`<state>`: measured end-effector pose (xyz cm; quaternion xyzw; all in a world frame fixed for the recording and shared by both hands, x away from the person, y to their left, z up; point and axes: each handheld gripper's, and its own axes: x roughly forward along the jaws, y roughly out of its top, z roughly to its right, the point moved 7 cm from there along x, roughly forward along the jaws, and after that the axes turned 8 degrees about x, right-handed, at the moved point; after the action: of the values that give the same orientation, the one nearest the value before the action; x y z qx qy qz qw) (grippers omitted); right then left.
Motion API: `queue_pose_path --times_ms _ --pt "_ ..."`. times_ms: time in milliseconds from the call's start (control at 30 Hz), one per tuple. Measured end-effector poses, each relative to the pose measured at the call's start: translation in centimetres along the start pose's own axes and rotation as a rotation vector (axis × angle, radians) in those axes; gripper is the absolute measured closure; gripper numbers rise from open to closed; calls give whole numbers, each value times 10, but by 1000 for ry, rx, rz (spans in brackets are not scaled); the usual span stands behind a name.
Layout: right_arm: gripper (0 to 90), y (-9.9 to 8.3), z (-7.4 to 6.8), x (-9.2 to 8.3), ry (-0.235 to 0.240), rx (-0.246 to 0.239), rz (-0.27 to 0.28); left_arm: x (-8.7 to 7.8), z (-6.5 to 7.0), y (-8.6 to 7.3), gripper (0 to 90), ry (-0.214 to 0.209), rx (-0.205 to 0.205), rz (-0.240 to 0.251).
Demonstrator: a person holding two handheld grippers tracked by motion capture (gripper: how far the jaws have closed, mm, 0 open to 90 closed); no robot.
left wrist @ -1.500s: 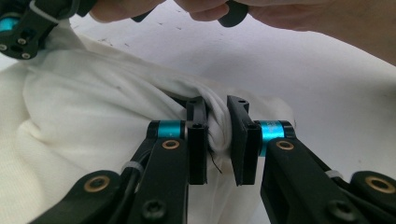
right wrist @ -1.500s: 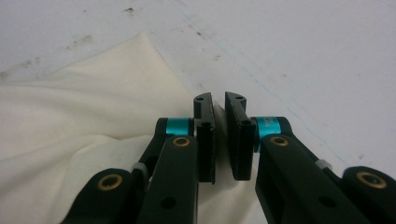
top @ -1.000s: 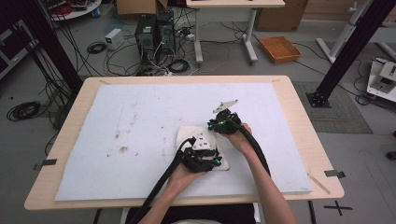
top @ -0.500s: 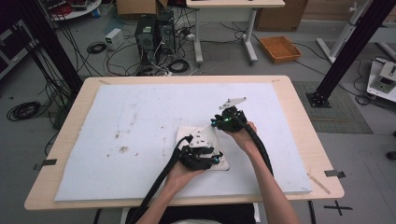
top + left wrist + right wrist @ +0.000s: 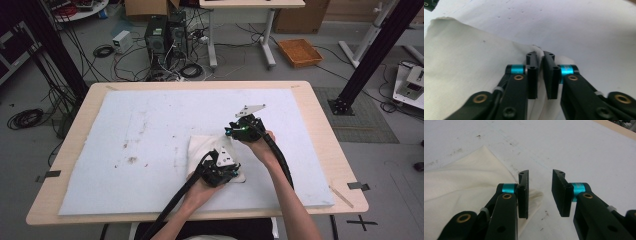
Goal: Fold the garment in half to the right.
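Observation:
A cream cloth [image 5: 200,147] lies folded on the white foam mat [image 5: 150,115]. My left gripper [image 5: 231,171] rests on the cloth's near right part. In the left gripper view it [image 5: 540,56] has just closed and is shut on a raised fold at the cloth's [image 5: 461,62] edge. My right gripper [image 5: 232,134] sits at the cloth's far right corner. In the right gripper view it [image 5: 540,175] is open, its jaws have just been opening, and only bare mat lies between them. The cloth's [image 5: 461,187] corner lies under its left jaw.
The mat covers most of a wooden table [image 5: 320,130]. Both forearms come in from the near edge. Computer cases, cables, a desk's legs and an orange tray [image 5: 300,52] stand on the floor beyond the table.

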<state>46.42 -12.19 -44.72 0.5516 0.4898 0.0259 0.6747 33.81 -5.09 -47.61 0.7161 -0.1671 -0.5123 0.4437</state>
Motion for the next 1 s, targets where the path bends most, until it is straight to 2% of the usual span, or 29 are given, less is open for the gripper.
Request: queue_pose_path --times_ms 100,200,233,300,333,400,500,600,700,767,833,933,1000 --pt "679 1 1 -1 4 6 6 -6 4 3 850 -56 -15 31" --pt "679 1 1 -1 6 7 10 -6 5 3 844 -38 8 22" --pt "679 1 1 -1 7 7 11 -3 4 2 811 -38 1 11" --pt "671 1 0 -1 7 10 8 2 3 -2 658 -38 -7 -18" --pt "669 1 0 -1 8 4 7 3 5 -3 648 -45 -1 -20" --pt "669 1 -2 -1 15 9 8 4 8 -3 704 -37 24 -20" --pt "670 2 -2 -2 17 12 14 -1 13 0 809 -71 20 3" --pt "675 2 -4 -3 29 19 12 -2 15 -1 807 -80 33 0" --pt "683 -1 -9 -1 48 16 -8 2 13 -7 722 -97 21 -31" --pt "691 -6 -11 3 47 11 -21 -2 14 -6 648 -117 13 0" --pt "691 -12 -9 7 37 25 -34 -12 10 -3 625 -89 32 27" --pt "690 -17 0 8 34 74 -19 -34 -10 0 615 -29 -1 72" --pt "694 -17 0 4 41 89 9 -48 -30 -1 616 36 -29 89"
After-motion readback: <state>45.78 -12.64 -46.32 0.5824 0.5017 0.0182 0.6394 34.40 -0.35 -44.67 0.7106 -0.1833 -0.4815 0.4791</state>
